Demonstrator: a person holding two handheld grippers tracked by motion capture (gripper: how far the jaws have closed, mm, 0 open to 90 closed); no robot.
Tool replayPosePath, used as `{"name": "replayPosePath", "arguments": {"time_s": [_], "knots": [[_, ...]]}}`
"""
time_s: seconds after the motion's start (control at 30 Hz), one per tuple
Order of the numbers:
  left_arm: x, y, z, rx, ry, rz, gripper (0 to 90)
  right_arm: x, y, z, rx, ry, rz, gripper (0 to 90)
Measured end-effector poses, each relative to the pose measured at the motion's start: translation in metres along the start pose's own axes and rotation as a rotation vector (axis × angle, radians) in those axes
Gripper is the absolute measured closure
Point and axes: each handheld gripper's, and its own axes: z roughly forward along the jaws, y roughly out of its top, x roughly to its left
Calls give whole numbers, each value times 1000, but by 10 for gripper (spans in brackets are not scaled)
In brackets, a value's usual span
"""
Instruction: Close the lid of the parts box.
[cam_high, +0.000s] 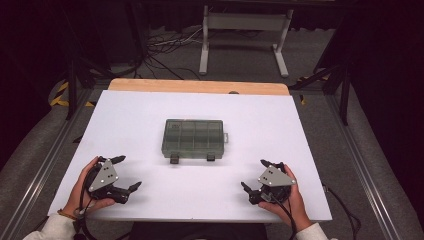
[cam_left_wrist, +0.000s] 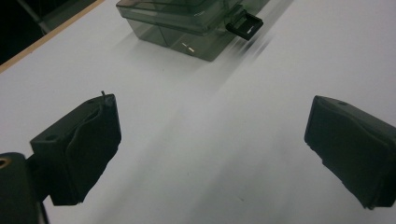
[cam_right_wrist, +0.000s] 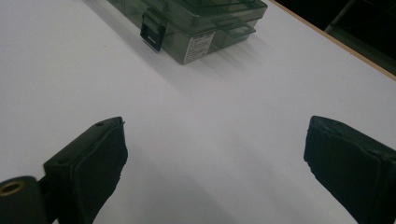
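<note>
A translucent smoky grey-green box (cam_high: 194, 137) with black latches (cam_high: 174, 159) sits on a white surface (cam_high: 125, 125) with a pale wood far edge; both grippers are black.

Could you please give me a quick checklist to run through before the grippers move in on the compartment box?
1. Left gripper open, holding nothing: ok.
2. Right gripper open, holding nothing: ok.
3. Compartment box lid down: ok.
4. Two front latches facing the person, within reach of both grippers: ok.
5. Latches locked or released: cannot tell.
6. White table free of obstacles between grippers and box: ok.
</note>
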Motion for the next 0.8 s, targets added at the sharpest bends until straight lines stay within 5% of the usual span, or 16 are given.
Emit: {"name": "replayPosePath", "arguments": {"time_s": [0.8], "knots": [[-3,2,3,-15,-32,-7,45,0,1,-1,-18,-5,8,64]]}}
